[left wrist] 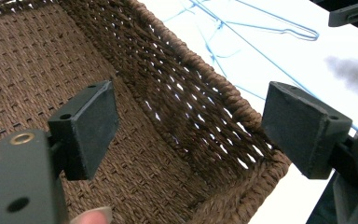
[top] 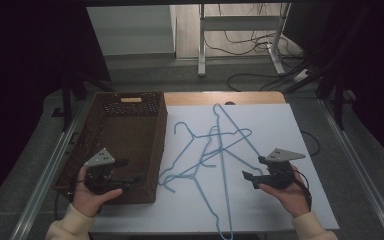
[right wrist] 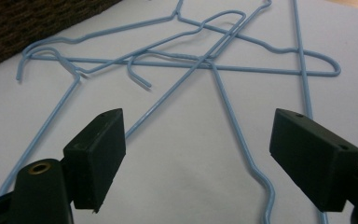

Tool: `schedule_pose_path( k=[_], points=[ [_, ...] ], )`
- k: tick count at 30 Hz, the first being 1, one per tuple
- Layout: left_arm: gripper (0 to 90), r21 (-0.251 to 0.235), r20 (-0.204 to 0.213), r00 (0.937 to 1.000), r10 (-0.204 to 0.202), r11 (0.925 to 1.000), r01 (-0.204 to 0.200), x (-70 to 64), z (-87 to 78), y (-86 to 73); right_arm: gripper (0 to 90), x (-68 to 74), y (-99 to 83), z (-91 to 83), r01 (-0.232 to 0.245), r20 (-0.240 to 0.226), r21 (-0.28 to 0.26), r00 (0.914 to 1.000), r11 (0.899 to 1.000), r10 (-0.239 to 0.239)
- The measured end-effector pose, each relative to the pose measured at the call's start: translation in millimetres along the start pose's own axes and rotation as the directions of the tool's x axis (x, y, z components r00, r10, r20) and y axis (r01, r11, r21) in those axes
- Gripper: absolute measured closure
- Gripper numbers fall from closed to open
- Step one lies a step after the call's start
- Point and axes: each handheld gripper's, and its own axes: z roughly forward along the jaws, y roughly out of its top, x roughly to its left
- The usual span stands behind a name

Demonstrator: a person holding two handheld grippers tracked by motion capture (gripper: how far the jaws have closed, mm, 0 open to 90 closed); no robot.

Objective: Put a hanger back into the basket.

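A tangle of blue wire hangers [top: 220, 136] lies on the white tabletop [top: 280, 125], just right of a brown woven basket [top: 125, 140]. My left gripper [top: 128, 172] hovers over the basket's near right corner, open and holding nothing. In the left gripper view its jaws stand wide apart [left wrist: 196, 130] above the basket's inner wall [left wrist: 182, 93], and the hangers [left wrist: 286, 31] lie beyond the rim. My right gripper [top: 254, 168] is open beside the hangers' right edge. In the right gripper view it points [right wrist: 214, 154] at the crossed wires [right wrist: 209, 65], above the table and not touching them.
The basket [right wrist: 28, 23] looks empty inside. One hanger reaches down to the table's near edge [top: 225, 232]. A wooden strip [top: 220, 97] borders the far side. Metal rails [top: 45, 175] run along both sides. Desk legs and cables [top: 240, 45] sit on the floor beyond.
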Motion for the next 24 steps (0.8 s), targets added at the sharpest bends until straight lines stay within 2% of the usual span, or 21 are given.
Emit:
schedule_pose_path(
  k=[9, 15, 24],
  points=[
    [18.7, -0.005, 0.012, 0.9998, 0.018, 0.9998, -0.018, -5.7, -1.4, 0.3, 20.4, -1.0, 0.8, 0.6, 0.003, -0.001, 0.021, 1.0, 1.0, -0.003],
    [18.7, 0.006, 0.015, 0.9995, 0.027, 0.9996, -0.027, -7.9, 0.1, -2.8, 21.7, 3.1, 5.8, 1.3, 0.032, -0.007, 0.025, 0.9995, 0.999, -0.032],
    [18.8, 0.001, 0.024, 0.999, 0.038, 0.9993, -0.038, -11.3, -0.2, -1.2, 25.0, 9.4, 7.0, 3.8, 0.039, -0.043, 0.054, 0.9984, 0.998, -0.036]
  ],
)
